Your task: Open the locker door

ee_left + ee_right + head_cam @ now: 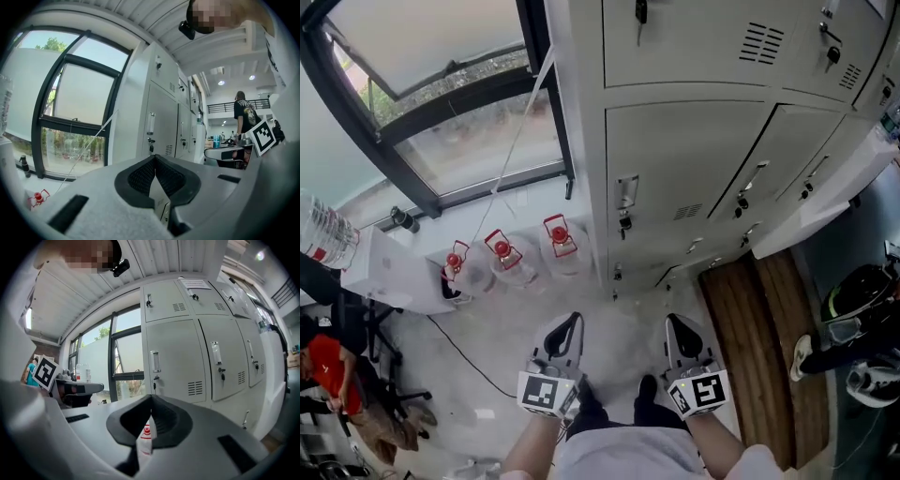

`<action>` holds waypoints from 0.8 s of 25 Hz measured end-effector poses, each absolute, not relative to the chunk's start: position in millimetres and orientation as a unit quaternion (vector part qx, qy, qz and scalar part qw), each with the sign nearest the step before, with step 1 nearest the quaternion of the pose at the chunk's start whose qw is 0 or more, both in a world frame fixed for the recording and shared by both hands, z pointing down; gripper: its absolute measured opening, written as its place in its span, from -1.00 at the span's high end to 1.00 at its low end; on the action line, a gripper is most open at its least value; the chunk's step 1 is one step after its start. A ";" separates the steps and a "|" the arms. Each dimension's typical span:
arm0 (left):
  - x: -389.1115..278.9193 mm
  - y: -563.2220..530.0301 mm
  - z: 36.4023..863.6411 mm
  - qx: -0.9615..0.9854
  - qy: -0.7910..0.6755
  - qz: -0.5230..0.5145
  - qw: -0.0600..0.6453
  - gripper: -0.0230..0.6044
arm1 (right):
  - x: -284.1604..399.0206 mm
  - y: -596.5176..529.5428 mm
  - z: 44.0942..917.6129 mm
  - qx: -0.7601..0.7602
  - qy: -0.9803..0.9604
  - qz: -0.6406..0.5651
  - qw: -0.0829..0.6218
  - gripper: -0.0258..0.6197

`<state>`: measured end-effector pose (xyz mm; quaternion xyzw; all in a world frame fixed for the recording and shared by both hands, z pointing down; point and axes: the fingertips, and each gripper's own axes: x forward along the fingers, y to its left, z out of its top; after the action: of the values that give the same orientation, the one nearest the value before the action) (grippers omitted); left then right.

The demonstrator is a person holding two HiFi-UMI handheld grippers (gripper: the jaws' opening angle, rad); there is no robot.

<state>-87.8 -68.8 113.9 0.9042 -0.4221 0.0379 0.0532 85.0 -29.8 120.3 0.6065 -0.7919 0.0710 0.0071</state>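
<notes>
A bank of grey lockers [712,112] stands ahead, all doors closed. The nearest lower door [675,178] has a vertical handle [626,200] with a key in the lock below it. It also shows in the left gripper view as door [161,122] and in the right gripper view as door [176,362] with handle [155,361]. My left gripper [565,330] and right gripper [682,330] are held low and side by side, well short of the lockers. Both the left gripper [154,157] and the right gripper [151,397] are shut, with nothing held.
Three water jugs with red caps [502,251] stand on the floor left of the lockers, under a large window [441,84]. A wooden strip [759,328] lies at the right, below a white counter [825,202]. A person in red [328,370] sits at far left.
</notes>
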 end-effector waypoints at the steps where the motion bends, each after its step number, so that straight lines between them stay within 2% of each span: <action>1: -88.1 -69.5 119.9 0.903 -0.424 0.041 0.056 0.90 | 84.2 -31.6 126.0 0.605 -0.793 0.071 0.011 0.88; 8: -98.1 -71.4 150.1 0.890 -0.448 0.074 0.025 0.90 | 69.8 -45.6 170.2 0.588 -0.805 0.077 0.018 0.88; 20: -108.4 -90.3 260.4 0.877 -0.473 0.066 0.058 0.90 | 65.9 -77.2 283.0 0.602 -0.793 0.094 0.020 0.88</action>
<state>-108.4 -90.3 260.4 0.8766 -0.4732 0.0658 0.0575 65.9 -77.2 283.0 0.6020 -0.7927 0.0935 0.0200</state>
